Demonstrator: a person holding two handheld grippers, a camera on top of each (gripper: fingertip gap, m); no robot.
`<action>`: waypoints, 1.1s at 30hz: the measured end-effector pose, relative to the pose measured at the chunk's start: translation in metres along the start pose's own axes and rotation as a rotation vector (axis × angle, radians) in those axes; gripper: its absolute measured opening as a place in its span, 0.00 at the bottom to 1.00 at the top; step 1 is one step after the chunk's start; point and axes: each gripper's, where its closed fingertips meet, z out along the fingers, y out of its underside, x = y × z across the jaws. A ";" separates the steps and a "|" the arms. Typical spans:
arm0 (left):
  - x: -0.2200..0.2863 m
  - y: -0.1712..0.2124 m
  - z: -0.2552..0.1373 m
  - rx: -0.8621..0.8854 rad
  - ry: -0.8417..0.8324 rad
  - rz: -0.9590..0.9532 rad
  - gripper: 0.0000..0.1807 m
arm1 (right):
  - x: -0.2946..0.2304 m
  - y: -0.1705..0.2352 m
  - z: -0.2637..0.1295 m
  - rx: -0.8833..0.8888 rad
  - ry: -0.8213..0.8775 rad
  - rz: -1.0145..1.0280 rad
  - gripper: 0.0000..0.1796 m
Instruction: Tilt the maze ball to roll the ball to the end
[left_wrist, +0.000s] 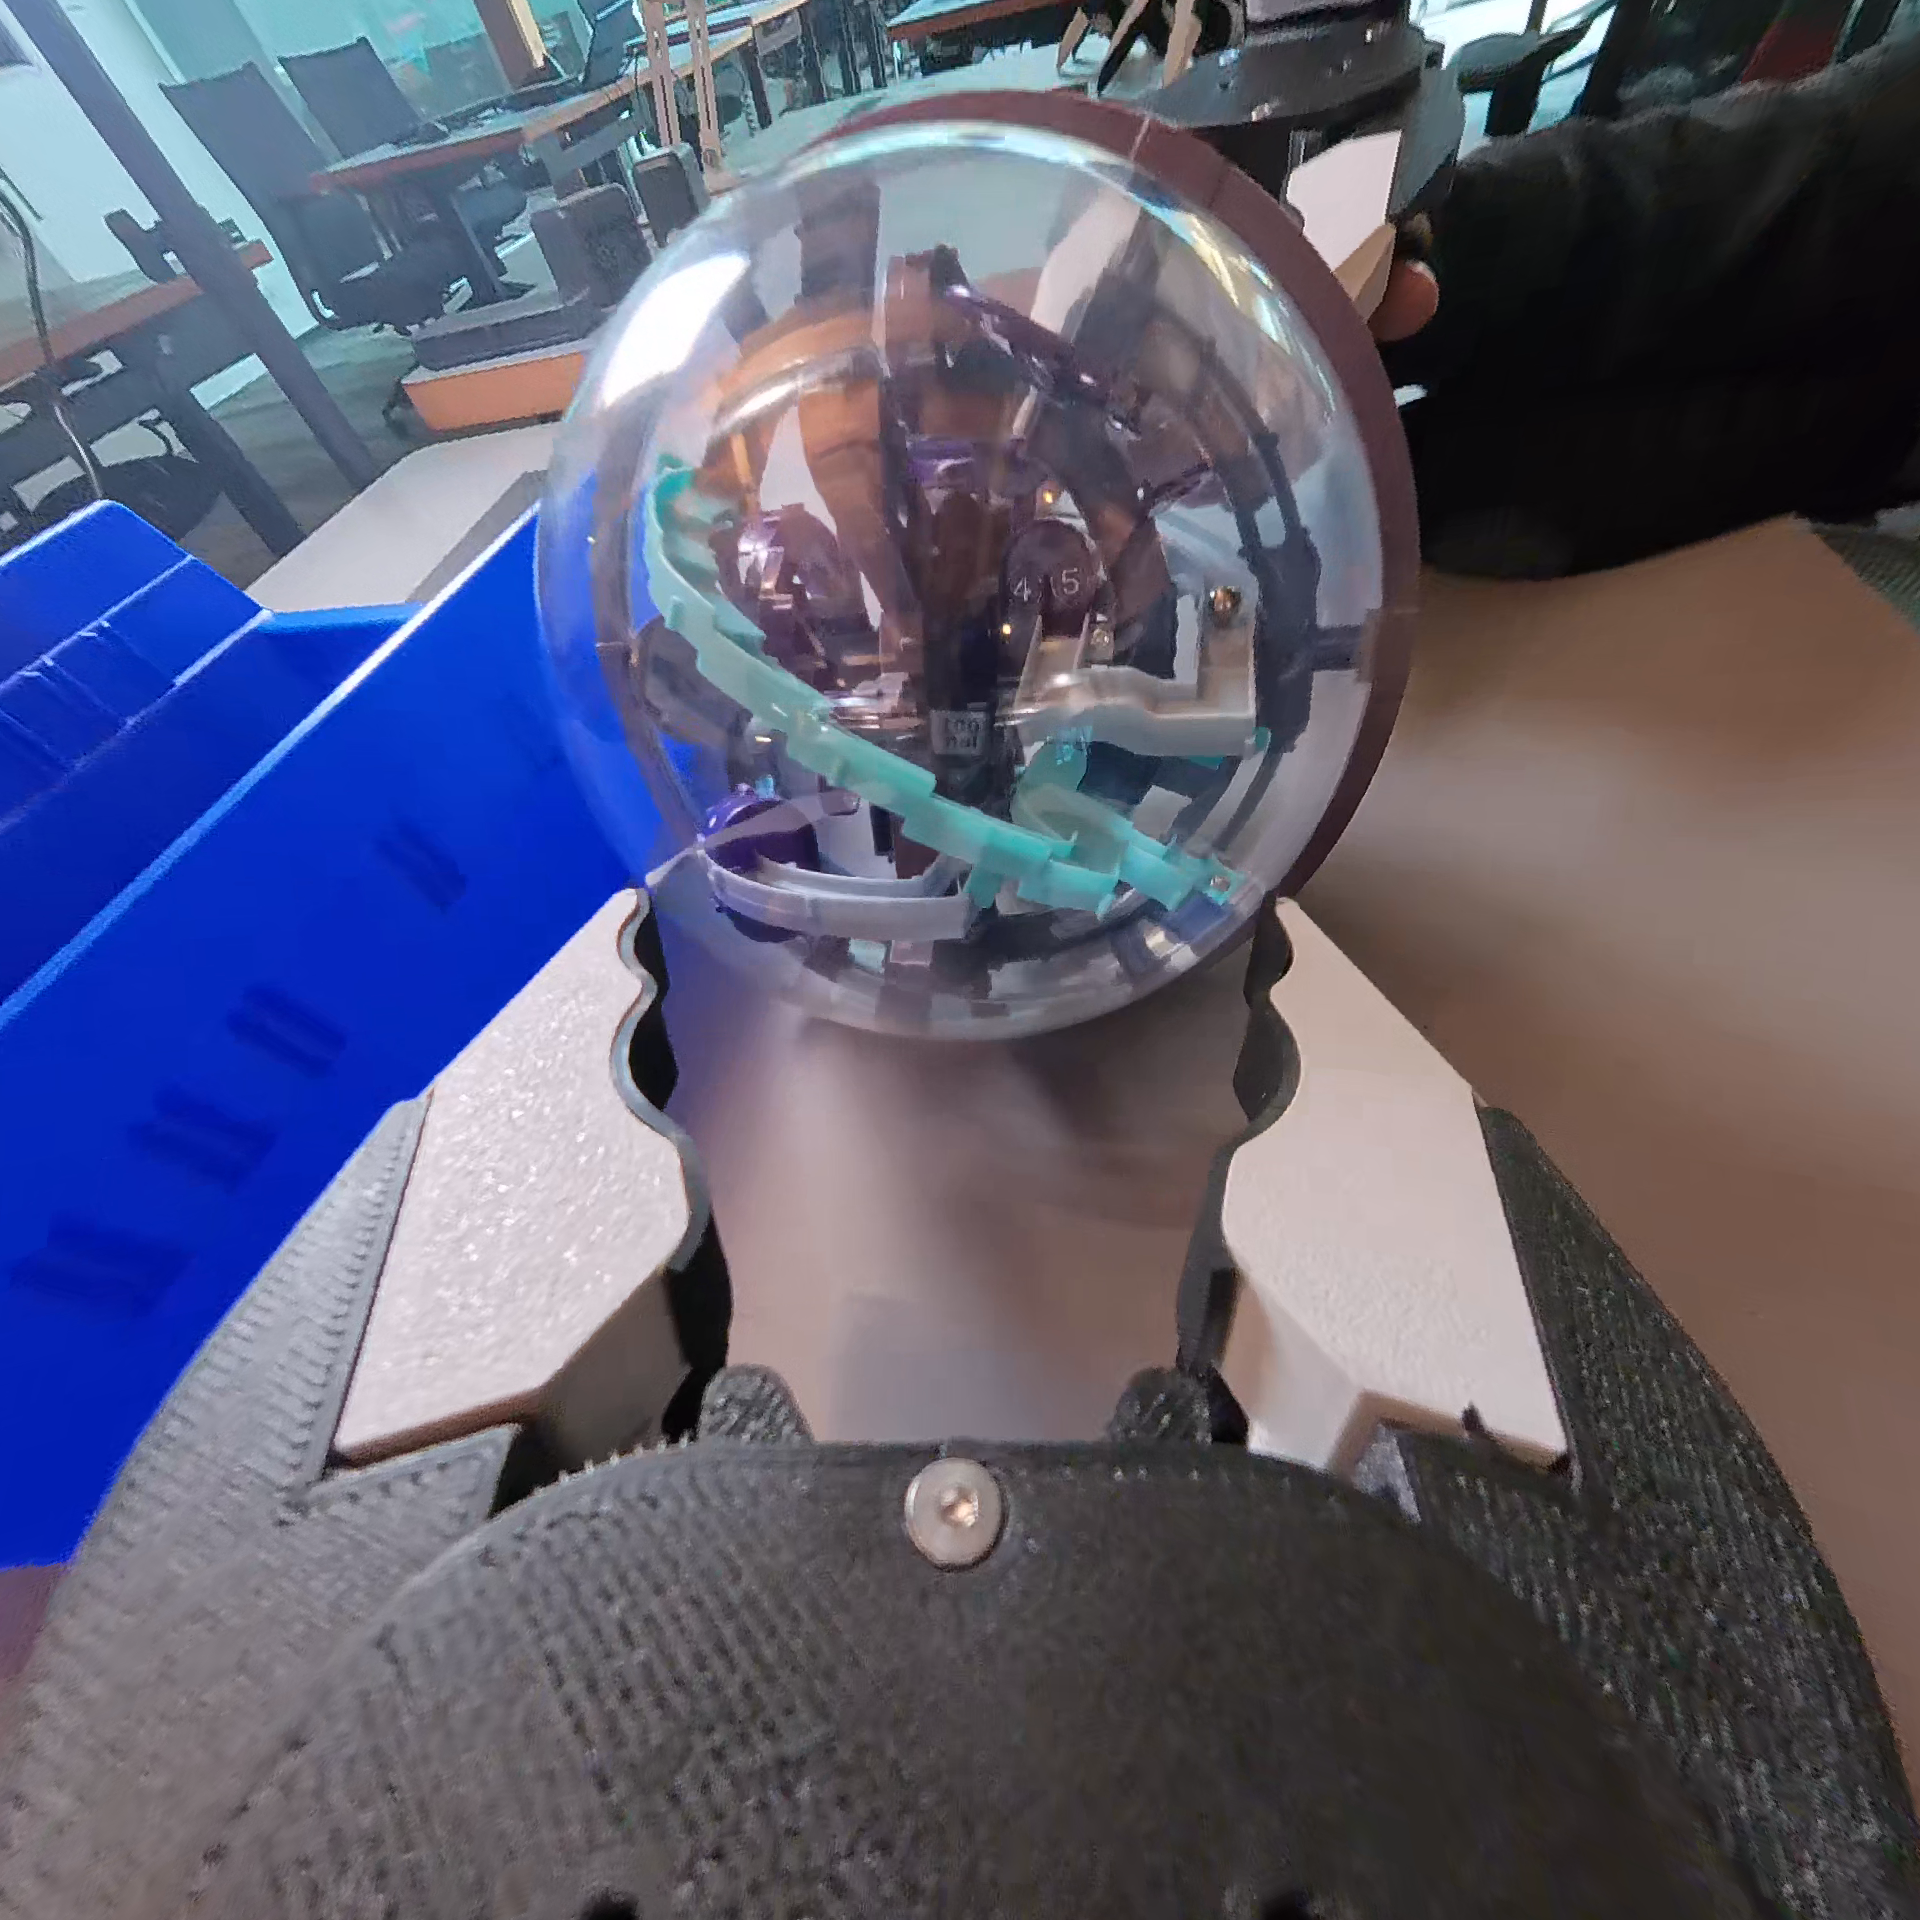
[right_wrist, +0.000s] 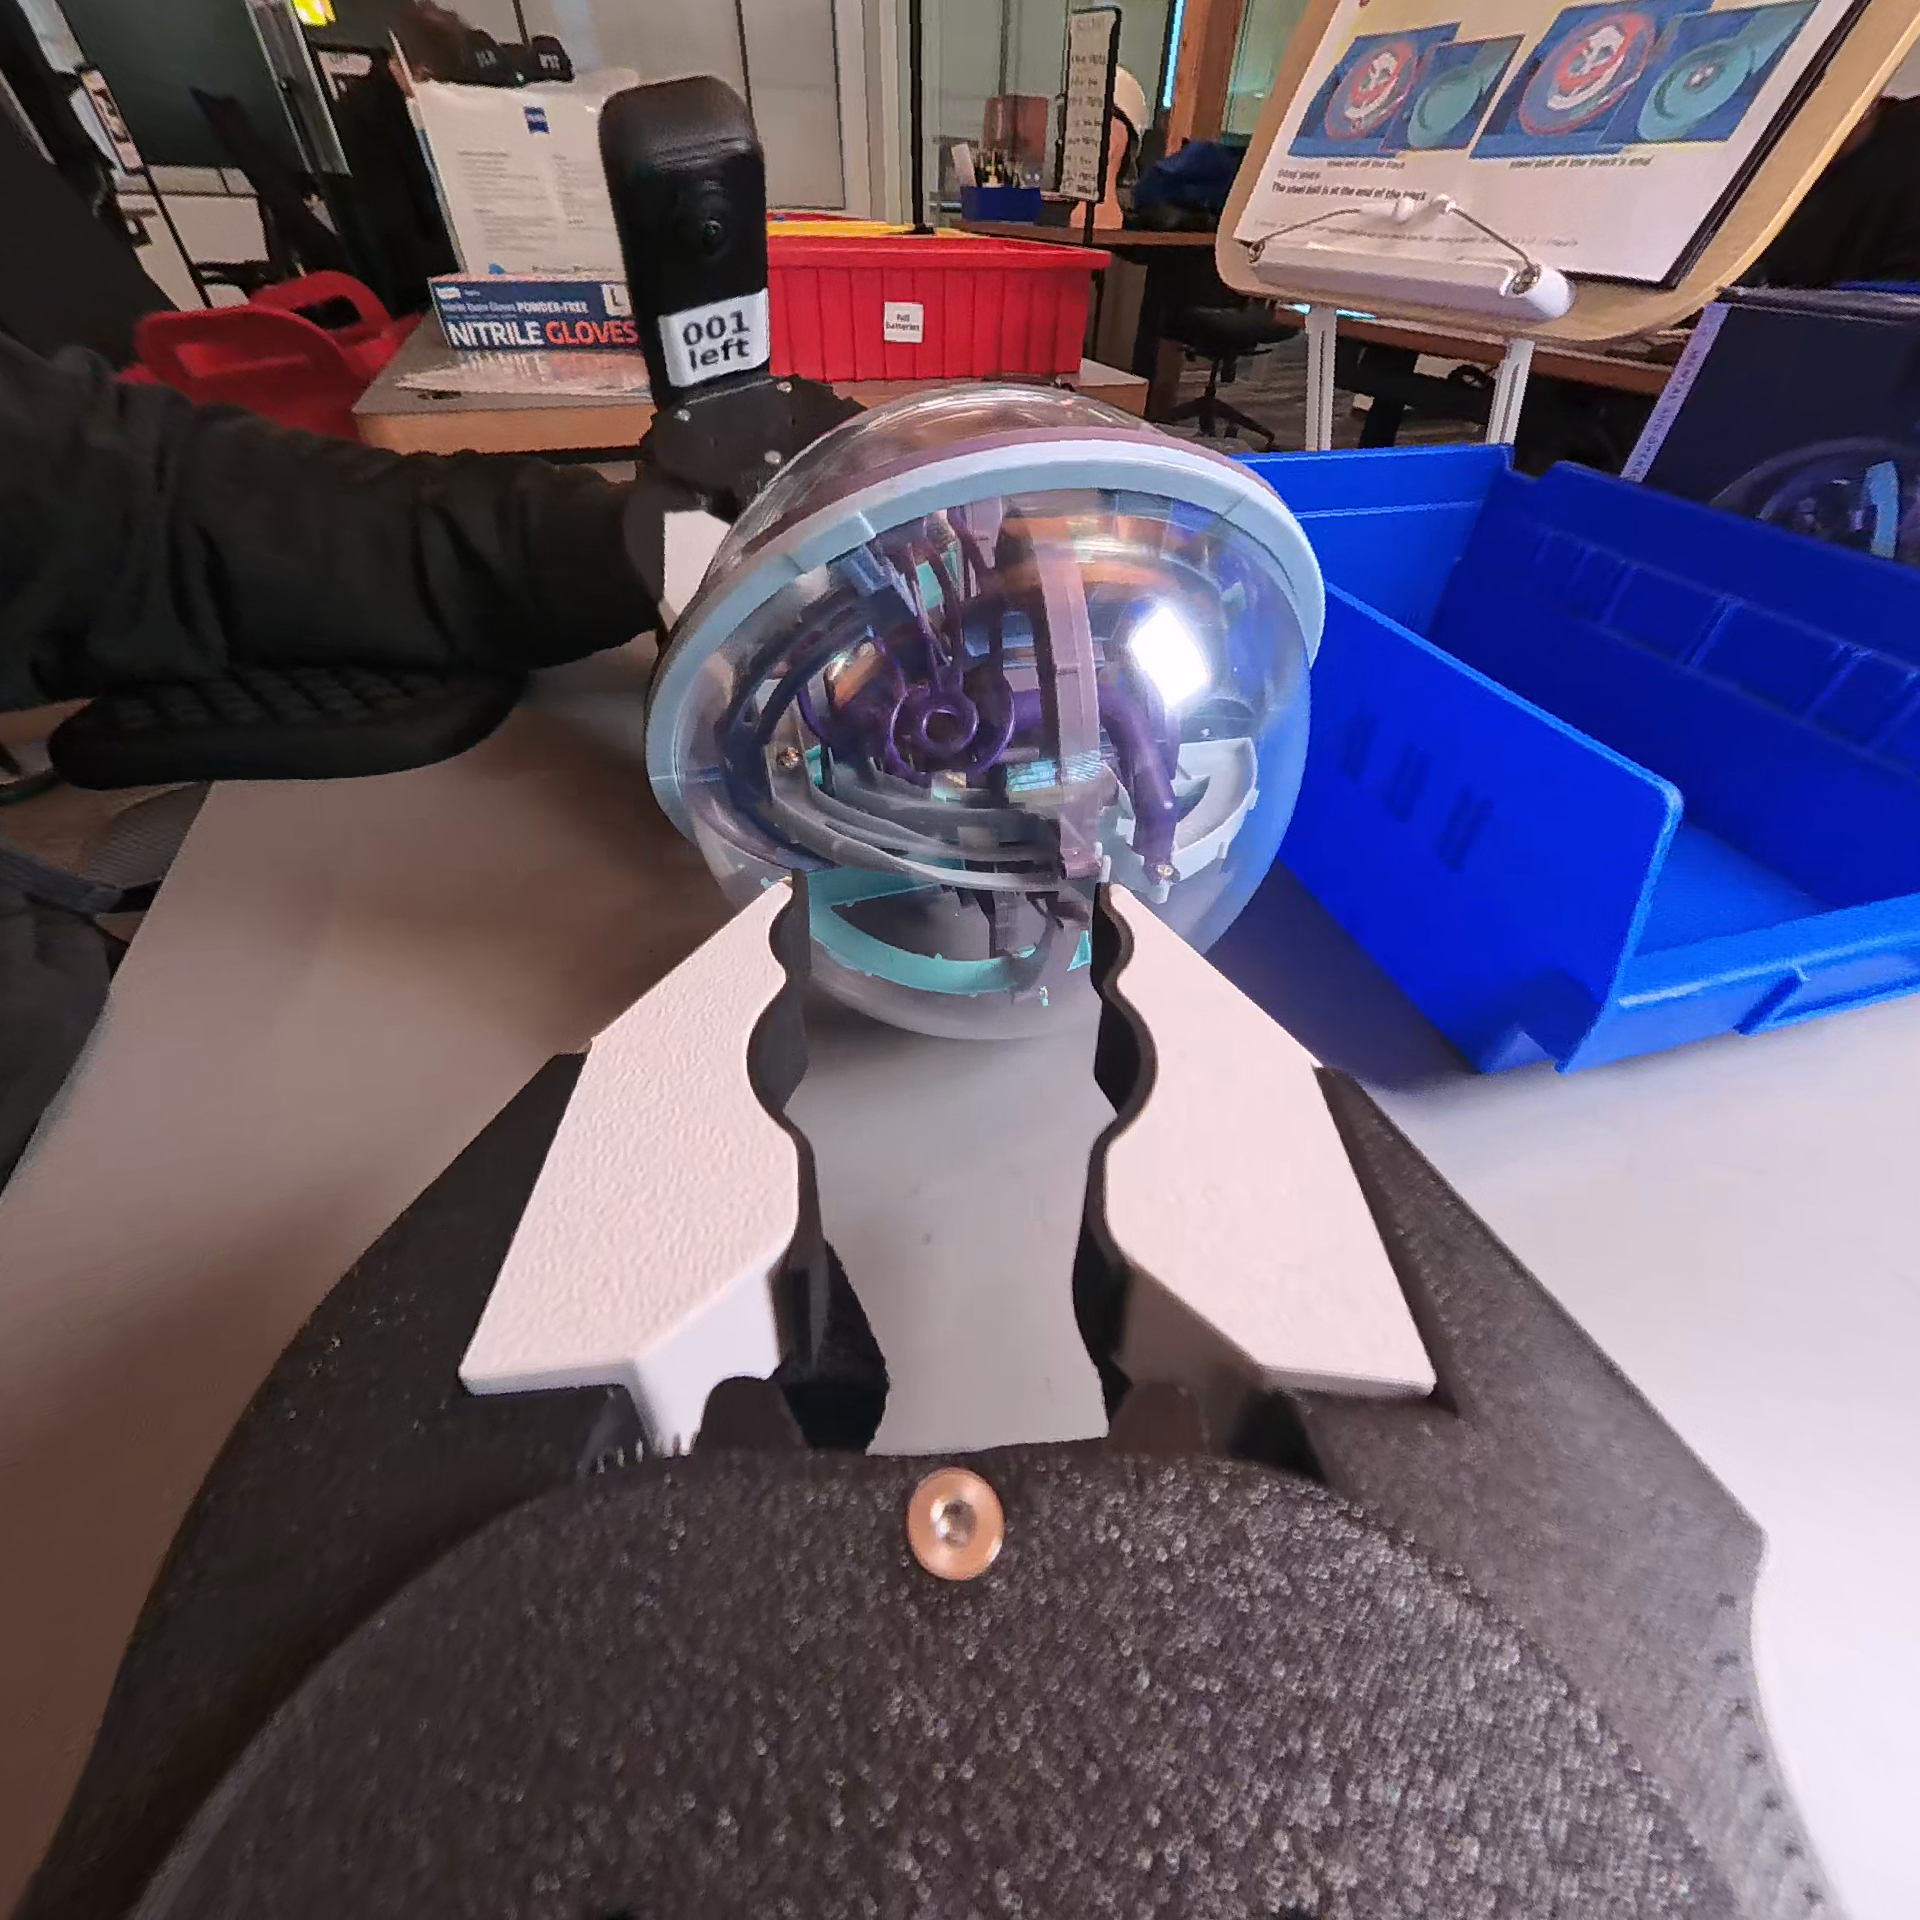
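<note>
The maze ball (left_wrist: 971, 561) is held up clear of the bench (left_wrist: 1621, 831), pinched from two opposite sides: the left claw (left_wrist: 961, 914) is set against its near lower curve in the left wrist view, the right claw (right_wrist: 940, 894) against the opposite lower curve in the right wrist view. Both claws are spread partway, fingertips apparently pressed on the clear shell; whether the jaws truly clamp or only cradle cannot be told for sure, but the globe is carried between them. The rim band (right_wrist: 1247, 499) is seen tilted, so the globe is already canted. A small steel ball (left_wrist: 1228, 597) appears to sit on a pale track ledge on the right of the globe in the left view; its place on the route cannot be judged. The blue bin (right_wrist: 1621, 748) lies just beside the globe, and a gloved hand (left_wrist: 1662, 343) is seen behind it on the other tool. Step in hand, by judgement: mid-tilt, steering the steel ball along the track, end not yet reached. Next move calls for slow, small, coordinated rotation by both claws, with even pressure kept. Risks: the smooth shell slipping out of the grip, or the steel ball dropping off its ledge if the tilt is overdone.
</note>
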 end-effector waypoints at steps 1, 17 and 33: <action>-0.001 -0.002 -0.002 0.010 0.002 -0.015 0.62 | 0.000 0.000 0.000 0.002 -0.001 0.000 0.29; -0.001 -0.021 -0.010 0.077 0.022 -0.161 0.68 | -0.018 0.002 0.008 -0.031 -0.029 -0.051 0.29; -0.014 -0.017 -0.021 0.086 -0.027 -0.159 0.60 | 0.016 0.004 0.020 -0.086 -0.059 0.006 0.47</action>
